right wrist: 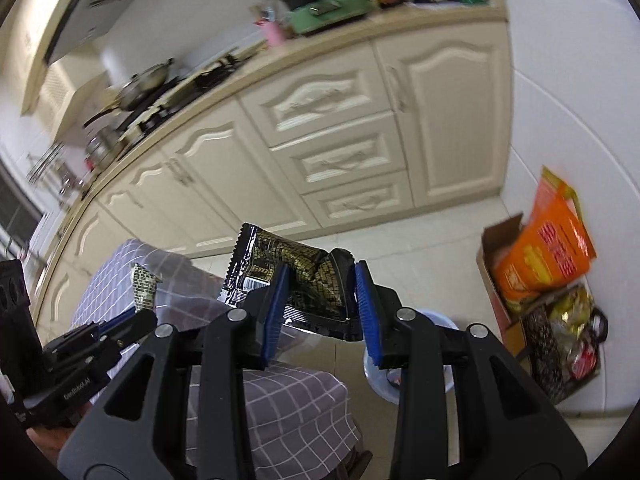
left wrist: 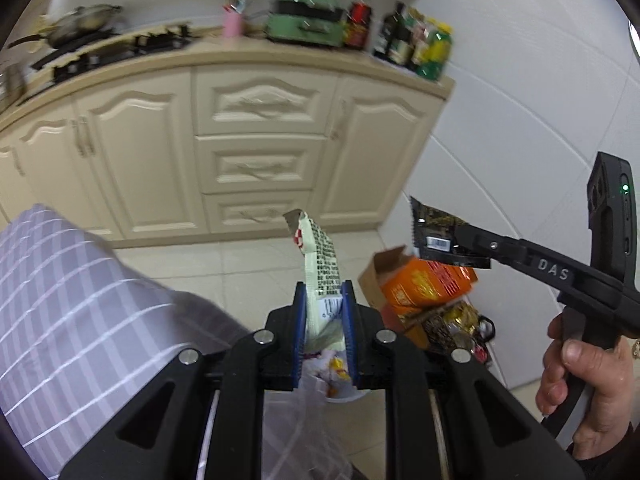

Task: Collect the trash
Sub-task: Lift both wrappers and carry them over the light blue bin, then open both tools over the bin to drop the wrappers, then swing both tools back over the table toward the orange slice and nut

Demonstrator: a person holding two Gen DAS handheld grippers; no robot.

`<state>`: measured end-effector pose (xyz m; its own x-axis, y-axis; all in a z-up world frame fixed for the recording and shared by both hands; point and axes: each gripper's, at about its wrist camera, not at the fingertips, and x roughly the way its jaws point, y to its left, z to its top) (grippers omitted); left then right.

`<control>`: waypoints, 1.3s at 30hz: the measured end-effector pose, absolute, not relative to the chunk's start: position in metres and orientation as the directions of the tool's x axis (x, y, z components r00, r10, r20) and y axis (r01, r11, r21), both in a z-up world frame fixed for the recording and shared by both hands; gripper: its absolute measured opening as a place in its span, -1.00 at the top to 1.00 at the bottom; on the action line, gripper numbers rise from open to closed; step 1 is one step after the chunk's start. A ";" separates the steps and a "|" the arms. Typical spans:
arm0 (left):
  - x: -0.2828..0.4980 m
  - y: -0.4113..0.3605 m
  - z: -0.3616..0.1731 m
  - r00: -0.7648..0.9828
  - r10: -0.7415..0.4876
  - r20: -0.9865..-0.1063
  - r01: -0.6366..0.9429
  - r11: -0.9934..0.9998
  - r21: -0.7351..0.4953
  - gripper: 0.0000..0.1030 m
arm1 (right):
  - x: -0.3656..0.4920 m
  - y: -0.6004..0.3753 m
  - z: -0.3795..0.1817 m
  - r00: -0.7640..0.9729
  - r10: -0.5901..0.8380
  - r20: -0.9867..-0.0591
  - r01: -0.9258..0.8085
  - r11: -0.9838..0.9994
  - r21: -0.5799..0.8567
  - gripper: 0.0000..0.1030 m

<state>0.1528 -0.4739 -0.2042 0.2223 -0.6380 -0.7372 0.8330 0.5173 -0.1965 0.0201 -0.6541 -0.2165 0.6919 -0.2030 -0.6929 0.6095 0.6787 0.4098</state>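
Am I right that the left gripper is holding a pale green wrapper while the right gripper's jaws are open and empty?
Not quite. The left gripper does hold the pale green wrapper, but the right gripper is not empty: the right wrist view shows its jaws shut on a black and gold wrapper.

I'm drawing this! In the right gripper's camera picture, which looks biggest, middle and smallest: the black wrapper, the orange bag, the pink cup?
Largest to smallest as they look:
1. Black wrapper, held in the right gripper jaws, though nearness to the camera inflates it.
2. Orange bag, so ranks 1 and 2 are unsure.
3. Pink cup, clearly smallest.
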 end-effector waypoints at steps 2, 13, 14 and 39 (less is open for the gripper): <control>0.149 -0.495 -0.219 0.176 -0.620 -0.764 0.842 0.497 -0.210 0.69 | 0.017 -0.666 -0.233 0.674 -0.192 -0.713 0.633 0.647 0.425 0.35; 0.138 -0.571 -0.306 0.024 -0.458 -0.888 0.870 0.448 -0.208 0.69 | 0.011 -0.705 -0.318 0.605 -0.107 -0.789 0.723 0.489 0.488 0.35; 0.137 -0.577 -0.313 0.011 -0.446 -0.895 0.869 0.447 -0.212 0.69 | 0.011 -0.708 -0.322 0.602 -0.104 -0.791 0.728 0.479 0.491 0.35; 0.161 -0.562 -0.296 0.150 -0.444 -0.884 0.837 0.533 -0.125 -0.75 | 0.004 -0.712 -0.330 0.544 -0.145 -0.826 0.793 0.410 0.450 -0.88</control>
